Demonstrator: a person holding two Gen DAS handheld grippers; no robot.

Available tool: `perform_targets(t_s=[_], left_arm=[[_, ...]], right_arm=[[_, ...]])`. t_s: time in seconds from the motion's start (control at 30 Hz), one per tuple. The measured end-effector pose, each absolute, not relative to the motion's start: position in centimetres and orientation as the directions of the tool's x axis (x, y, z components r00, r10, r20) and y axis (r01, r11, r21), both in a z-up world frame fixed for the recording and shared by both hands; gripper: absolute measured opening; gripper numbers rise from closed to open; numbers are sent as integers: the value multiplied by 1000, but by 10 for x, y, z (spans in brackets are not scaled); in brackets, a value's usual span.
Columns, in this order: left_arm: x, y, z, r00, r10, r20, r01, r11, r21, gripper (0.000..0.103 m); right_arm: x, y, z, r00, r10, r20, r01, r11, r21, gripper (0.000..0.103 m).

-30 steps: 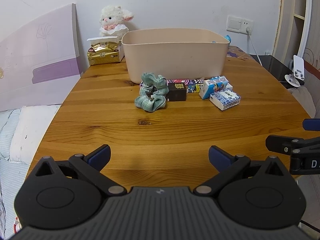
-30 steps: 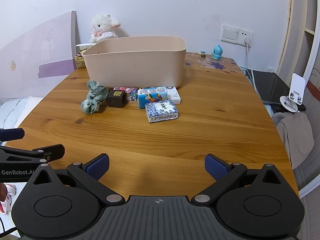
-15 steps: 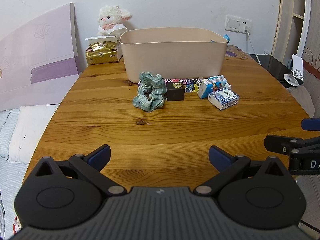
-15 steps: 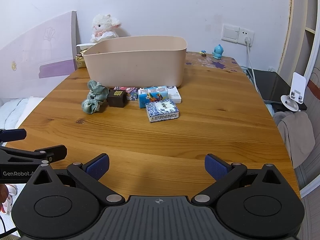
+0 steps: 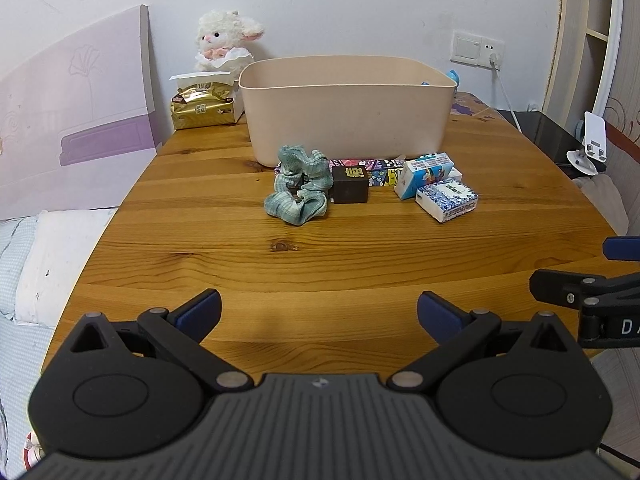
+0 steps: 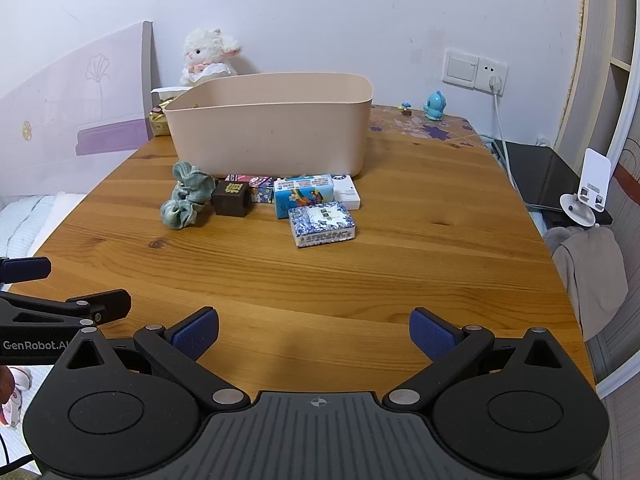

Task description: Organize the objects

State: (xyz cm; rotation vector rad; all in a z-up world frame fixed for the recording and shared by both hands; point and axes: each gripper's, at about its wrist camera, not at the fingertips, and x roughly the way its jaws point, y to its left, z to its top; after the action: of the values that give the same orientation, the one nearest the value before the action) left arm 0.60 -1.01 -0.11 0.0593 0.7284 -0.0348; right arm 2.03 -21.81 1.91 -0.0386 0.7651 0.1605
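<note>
In front of the bin [image 5: 348,116]: scrunchie [image 5: 299,191], dark box [image 5: 351,185], tissue packs [image 5: 447,196] all unsorted; both grippers' jaws released, empty.

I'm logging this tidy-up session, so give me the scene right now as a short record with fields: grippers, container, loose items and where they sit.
left gripper: open, holding nothing, above the near table edge
right gripper: open, holding nothing, beside the left one
container: beige plastic bin, standing on the wooden table; inside not visible
loose items: green fabric scrunchie, dark brown cube box, blue cartoon tissue pack, blue-and-white patterned tissue pack
placement: in a row in front of the bin, none grasped
</note>
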Motion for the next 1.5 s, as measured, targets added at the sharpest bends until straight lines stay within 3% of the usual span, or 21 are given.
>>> perform_targets(t_s=[1.5], left_arm=[[83, 6, -21, 737, 19, -675, 17, 999, 47, 103]], right_arm=[[97, -219, -3, 686, 125, -717, -148, 988, 31, 103]])
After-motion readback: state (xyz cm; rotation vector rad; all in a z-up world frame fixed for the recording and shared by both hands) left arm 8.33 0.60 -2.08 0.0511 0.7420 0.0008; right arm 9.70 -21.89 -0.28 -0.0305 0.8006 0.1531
